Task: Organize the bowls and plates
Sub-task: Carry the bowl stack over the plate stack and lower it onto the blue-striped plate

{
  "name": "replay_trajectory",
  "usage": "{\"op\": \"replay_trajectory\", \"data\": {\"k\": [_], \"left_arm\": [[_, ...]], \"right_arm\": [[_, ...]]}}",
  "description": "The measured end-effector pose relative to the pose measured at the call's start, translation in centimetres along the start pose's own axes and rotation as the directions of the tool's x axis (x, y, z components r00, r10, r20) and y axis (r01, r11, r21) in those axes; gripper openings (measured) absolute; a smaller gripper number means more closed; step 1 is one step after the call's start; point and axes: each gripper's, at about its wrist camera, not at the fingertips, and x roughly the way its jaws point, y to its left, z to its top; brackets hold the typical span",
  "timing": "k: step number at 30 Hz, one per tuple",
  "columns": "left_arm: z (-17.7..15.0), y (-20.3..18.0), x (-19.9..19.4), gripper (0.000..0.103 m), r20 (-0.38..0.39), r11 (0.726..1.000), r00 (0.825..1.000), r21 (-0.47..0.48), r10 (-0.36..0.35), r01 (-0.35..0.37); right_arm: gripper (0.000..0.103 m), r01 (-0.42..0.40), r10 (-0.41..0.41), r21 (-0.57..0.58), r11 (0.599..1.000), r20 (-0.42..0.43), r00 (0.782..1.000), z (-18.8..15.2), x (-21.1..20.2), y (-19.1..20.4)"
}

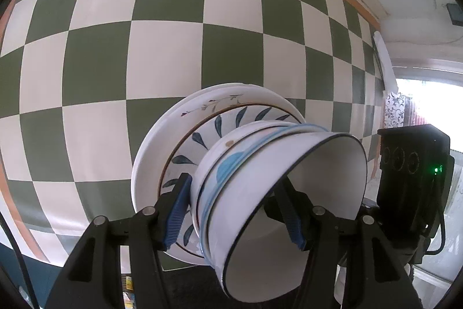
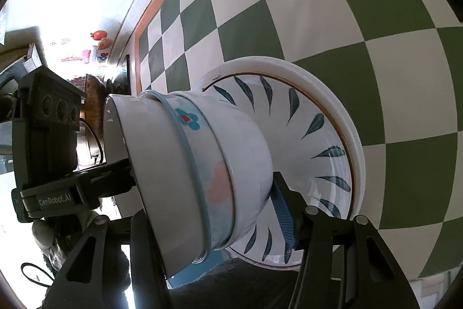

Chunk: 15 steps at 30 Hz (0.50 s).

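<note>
Left wrist view: both grippers' jaws squeeze the stack of bowls [image 1: 260, 178] and plates [image 1: 162, 152] from opposite sides.

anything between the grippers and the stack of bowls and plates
Nothing visible. The left gripper and right gripper each already straddle the stack of bowls, nested on the leaf-pattern plate and white plate. Whether the pads touch isn't clear.
</note>
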Motion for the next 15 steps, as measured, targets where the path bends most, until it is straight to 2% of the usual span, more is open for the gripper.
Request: {"op": "replay_trajectory", "data": {"k": [15], "left_arm": [[0.2,-0.3,0.9,0.056,-0.012,1.000,1.000,-0.009,0.023,-0.023]], "right_arm": [[0.057,0.003,-0.003,-0.001,1.000,-0.018,1.000,0.3,0.1,-1.0]]}}
